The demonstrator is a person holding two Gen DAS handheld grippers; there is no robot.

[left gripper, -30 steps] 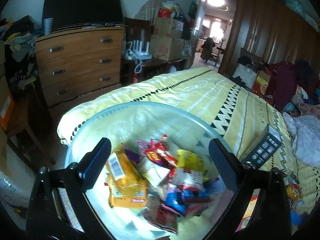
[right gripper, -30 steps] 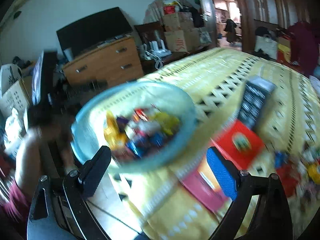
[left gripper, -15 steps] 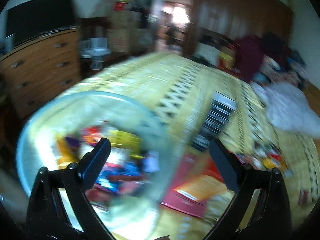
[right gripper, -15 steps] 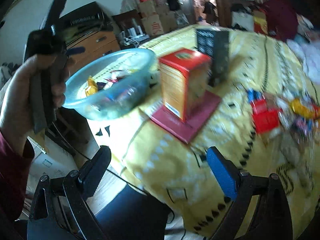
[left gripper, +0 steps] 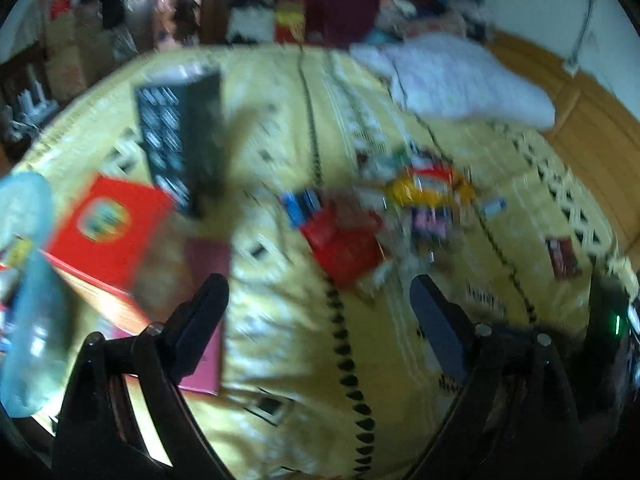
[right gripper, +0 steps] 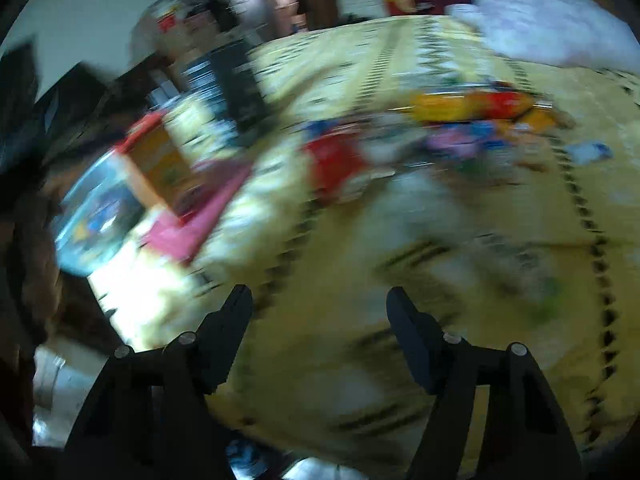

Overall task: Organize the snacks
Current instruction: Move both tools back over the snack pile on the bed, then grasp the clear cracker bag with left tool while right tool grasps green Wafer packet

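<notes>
**Desk:** What lay on the yellow patterned bedspread (left gripper: pixel 280 332), reading from the left?

**Photographer:** At the left edge sat the pale blue translucent plastic bowl (left gripper: pixel 28 312), with some wrapped snacks already inside. Just right of the bowl stood a red and orange cardboard box (left gripper: pixel 108 224) on a flat maroon booklet (left gripper: pixel 208 264). Beyond the box rose a tall black carton with pale printed squares (left gripper: pixel 176 140). Well right of the bowl, near the middle of the bed, the loose pile of bright snack packets (left gripper: pixel 384 216) lay scattered, a red pouch (left gripper: pixel 344 248) nearest the bowl. One dark packet (left gripper: pixel 562 254) sat alone, farther right again. Everything was blurred.

**Desk:** And the grippers?

**Photographer:** Both were empty. The left gripper (left gripper: pixel 318 308) had its jaws wide and closing a little, with only bedspread between them. The right gripper (right gripper: pixel 318 312) was closing faster, narrower, also over bare cloth short of the pile.

**Desk:** So how far along?

**Photographer:** Part done, I judged. The bowl held a share, but most of the pile was still to be gathered.
</notes>
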